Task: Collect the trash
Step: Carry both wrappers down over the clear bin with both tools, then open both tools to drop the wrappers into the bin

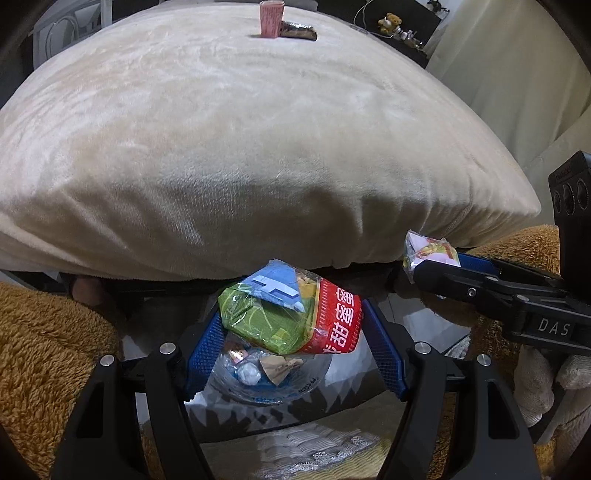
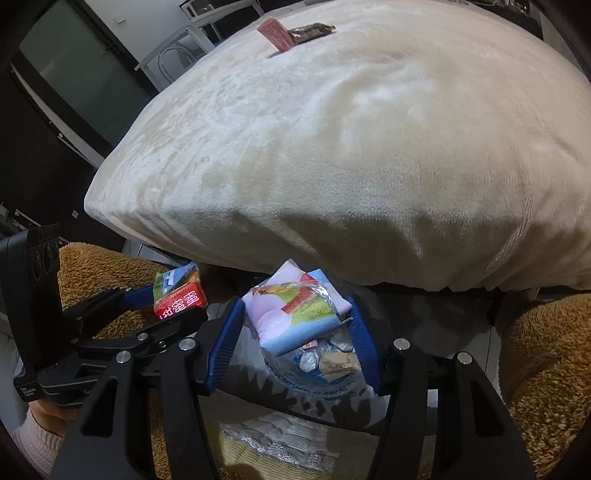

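My left gripper (image 1: 293, 314) is shut on a green and red snack packet (image 1: 291, 314), held over a trash bin (image 1: 273, 384) lined with clear plastic and holding several scraps. My right gripper (image 2: 295, 317) is shut on a pink and blue packet (image 2: 291, 314) above the same bin (image 2: 321, 365). Each gripper shows in the other's view: the right one (image 1: 436, 266) with its packet (image 1: 428, 251), the left one (image 2: 173, 299) with its packet (image 2: 179, 295). A pink wrapper (image 1: 271, 18) and a dark wrapper (image 1: 299, 29) lie on the far side of the cream cushion (image 1: 240, 147).
The big cream cushion (image 2: 351, 147) fills the space just beyond the bin. Brown fuzzy fabric (image 1: 44, 350) lies on both sides. A patterned mat (image 1: 306, 446) is on the floor below. Shelves with a teddy bear (image 1: 389, 22) stand at the back right.
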A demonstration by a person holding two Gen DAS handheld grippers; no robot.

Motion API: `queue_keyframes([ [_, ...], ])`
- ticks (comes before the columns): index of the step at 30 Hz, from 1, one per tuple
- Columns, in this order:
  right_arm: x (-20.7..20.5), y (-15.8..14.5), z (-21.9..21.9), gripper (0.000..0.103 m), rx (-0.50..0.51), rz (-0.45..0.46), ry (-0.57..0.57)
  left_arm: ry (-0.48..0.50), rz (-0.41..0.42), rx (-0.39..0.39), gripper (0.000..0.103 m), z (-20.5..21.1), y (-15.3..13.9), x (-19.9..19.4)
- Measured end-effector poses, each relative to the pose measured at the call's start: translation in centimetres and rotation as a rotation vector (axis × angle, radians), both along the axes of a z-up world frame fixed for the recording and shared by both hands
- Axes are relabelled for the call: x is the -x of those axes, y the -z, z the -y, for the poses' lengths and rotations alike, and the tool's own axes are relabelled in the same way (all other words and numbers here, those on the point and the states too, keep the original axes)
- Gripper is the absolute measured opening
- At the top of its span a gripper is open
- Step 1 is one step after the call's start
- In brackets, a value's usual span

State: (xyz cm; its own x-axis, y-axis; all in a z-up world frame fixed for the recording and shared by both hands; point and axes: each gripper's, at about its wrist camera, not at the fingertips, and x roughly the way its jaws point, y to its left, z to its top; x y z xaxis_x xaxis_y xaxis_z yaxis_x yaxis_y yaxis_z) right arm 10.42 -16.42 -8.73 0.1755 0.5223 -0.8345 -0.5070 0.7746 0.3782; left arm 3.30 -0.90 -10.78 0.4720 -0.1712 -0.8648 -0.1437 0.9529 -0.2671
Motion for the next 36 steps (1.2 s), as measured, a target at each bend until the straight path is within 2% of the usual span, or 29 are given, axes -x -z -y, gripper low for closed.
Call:
queue_keyframes([
  [6,-1.0,2.2,-0.7,0.057,0.036,-0.108,0.007,-0.001,-0.081,0.030,0.071,-0.2,1.9,-0.8],
  [10,-1.6,3.7,-0.8,0.057,0.056,-0.182,0.022,-0.008,-0.144,0.081,0.071,-0.7,3.2,-1.2],
  [16,-2.3,5.2,-1.1,0.057,0.067,-0.264,0.053,-0.010,-0.199,0.100,0.071,-0.3,4.3,-1.9],
  [23,-2.5,5.6,-1.6,0.058,0.077,-0.290,0.060,0.003,-0.245,0.137,0.072,-0.2,5.0,-2.2],
  [25,-2.5,5.5,-1.4,0.064,0.066,-0.288,0.072,0.010,-0.259,0.147,0.079,0.1,5.2,-2.1],
  [26,-2.6,5.3,-1.3,0.069,0.053,-0.283,0.076,0.010,-0.259,0.144,0.085,0.1,5.1,-2.1],
  [27,-2.6,5.0,-1.3,0.071,0.041,-0.274,0.077,0.012,-0.255,0.134,0.086,0.2,5.1,-2.1],
  [30,-2.6,4.9,-1.1,0.071,0.054,-0.266,0.090,0.011,-0.236,0.091,0.086,0.7,4.7,-1.9],
  [36,-2.6,4.6,-1.2,0.071,0.067,-0.250,0.081,0.010,-0.205,0.081,0.086,0.6,4.3,-2.0],
])
